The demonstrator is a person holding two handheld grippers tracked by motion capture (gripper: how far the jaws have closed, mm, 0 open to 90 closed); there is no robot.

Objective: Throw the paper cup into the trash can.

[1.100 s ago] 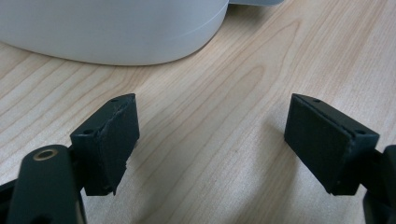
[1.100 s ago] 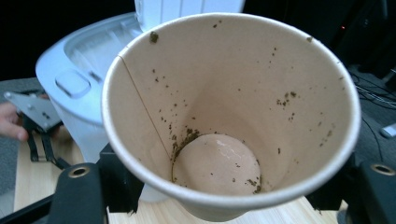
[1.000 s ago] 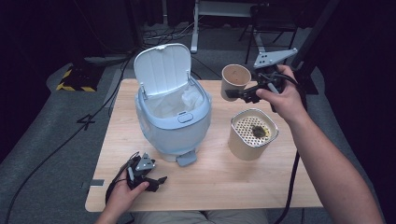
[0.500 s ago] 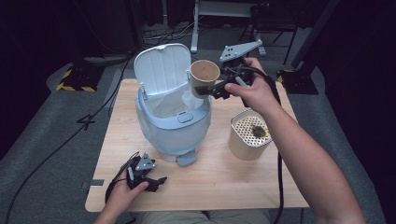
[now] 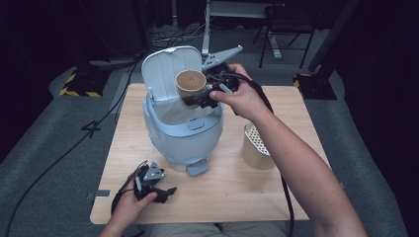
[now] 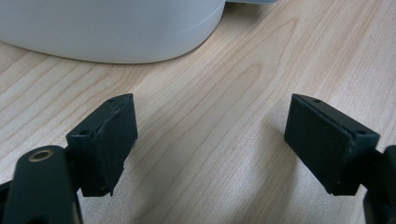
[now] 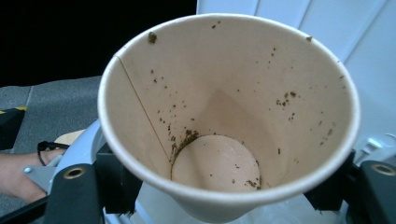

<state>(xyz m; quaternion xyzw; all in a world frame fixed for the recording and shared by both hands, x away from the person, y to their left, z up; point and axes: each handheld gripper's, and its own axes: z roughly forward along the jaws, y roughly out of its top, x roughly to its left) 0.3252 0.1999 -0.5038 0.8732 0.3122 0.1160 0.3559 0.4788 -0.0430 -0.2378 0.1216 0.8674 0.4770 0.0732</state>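
Paper cup [image 5: 190, 85] sits clamped between the jaws of the right gripper [image 5: 205, 98], which press on its lower wall from both sides; the jaws have just been opening a little, with the cup between them. The cup hangs tipped over the open mouth of the pale blue bin [image 5: 183, 131], in front of the raised lid [image 5: 165, 69]. In the right gripper view the cup [image 7: 229, 116] shows dark green flecks stuck to its inner wall and bottom. Down at the near edge of the wooden table [image 5: 237, 192], the left gripper [image 5: 157, 190] rests on the wood, its jaws spread wide with nothing between them. A perforated beige canister [image 5: 257, 148] stands just right of the bin.
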